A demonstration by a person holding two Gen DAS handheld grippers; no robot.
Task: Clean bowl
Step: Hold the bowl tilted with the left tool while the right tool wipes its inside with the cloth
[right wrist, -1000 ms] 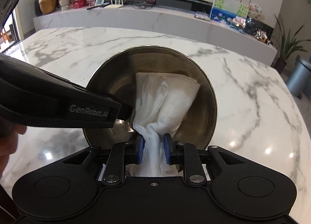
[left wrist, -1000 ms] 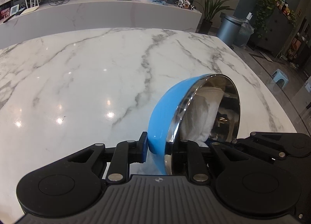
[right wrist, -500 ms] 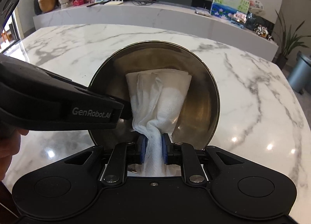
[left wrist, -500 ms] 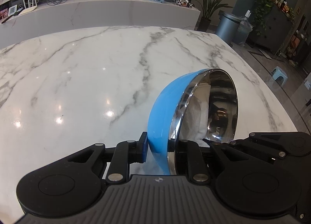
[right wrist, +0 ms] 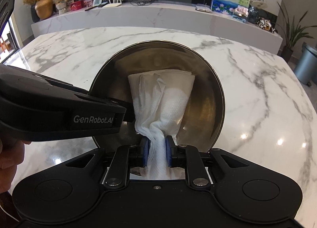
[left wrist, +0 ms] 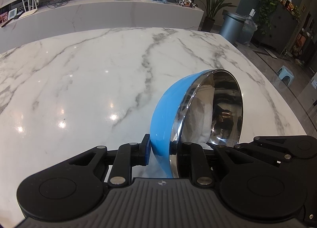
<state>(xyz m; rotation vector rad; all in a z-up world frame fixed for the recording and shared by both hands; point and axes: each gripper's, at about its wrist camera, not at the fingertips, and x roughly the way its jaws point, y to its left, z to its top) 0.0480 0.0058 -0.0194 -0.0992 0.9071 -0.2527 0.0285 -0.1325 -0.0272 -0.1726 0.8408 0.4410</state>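
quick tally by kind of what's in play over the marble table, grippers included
bowls: 1, the blue bowl with a steel inside, held tilted on its rim
cloths: 1, the white cloth pressed into the bowl
grippers: 2, the left gripper shut on the bowl's rim, the right gripper shut on the cloth
total: 4
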